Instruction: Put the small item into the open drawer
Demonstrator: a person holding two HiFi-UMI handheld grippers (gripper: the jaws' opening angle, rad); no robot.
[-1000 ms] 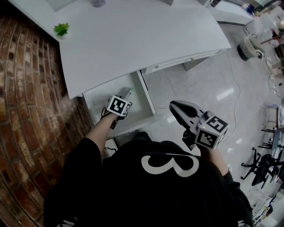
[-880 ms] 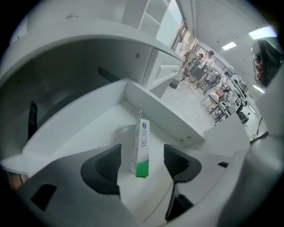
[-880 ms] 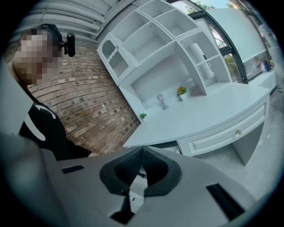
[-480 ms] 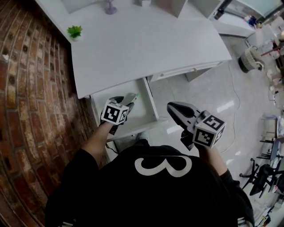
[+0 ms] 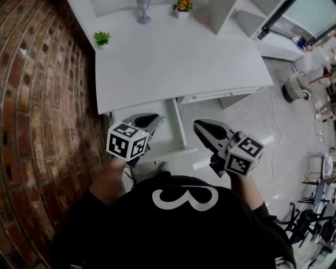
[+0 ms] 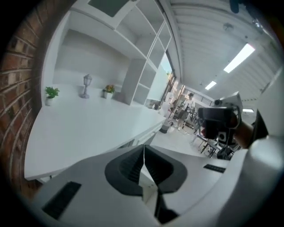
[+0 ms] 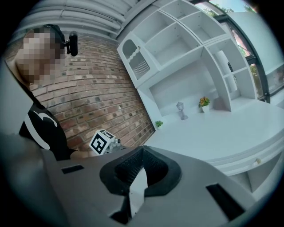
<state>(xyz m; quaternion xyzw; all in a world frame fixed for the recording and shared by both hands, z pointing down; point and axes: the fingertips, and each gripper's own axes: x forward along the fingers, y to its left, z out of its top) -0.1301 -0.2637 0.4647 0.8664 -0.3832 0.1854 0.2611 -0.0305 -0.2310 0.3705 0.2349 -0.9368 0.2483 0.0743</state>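
Note:
The open white drawer [image 5: 172, 137] sticks out from under the white desk [image 5: 178, 58]. My left gripper [image 5: 156, 121] hovers over the drawer's left part with its jaws shut and nothing between them; in the left gripper view the left gripper [image 6: 143, 148] has its pads meeting above the desk edge. My right gripper [image 5: 197, 125] hangs just right of the drawer over the floor, and in the right gripper view the right gripper [image 7: 143, 150] is also shut and empty. No small item shows in any view; the drawer's inside is partly hidden by the left gripper.
A brick wall [image 5: 37, 105] runs along the left. At the desk's back stand a small green plant [image 5: 102, 38], a grey lamp figure [image 5: 143, 10] and a flower pot [image 5: 182, 6]. A closed drawer front [image 5: 220, 94] sits right of the open one. Chairs and clutter line the far right.
The left gripper has lifted up toward the head camera, away from the drawer, and its jaws have shut. The pale piece seen at its tip earlier no longer shows. The right gripper barely moved.

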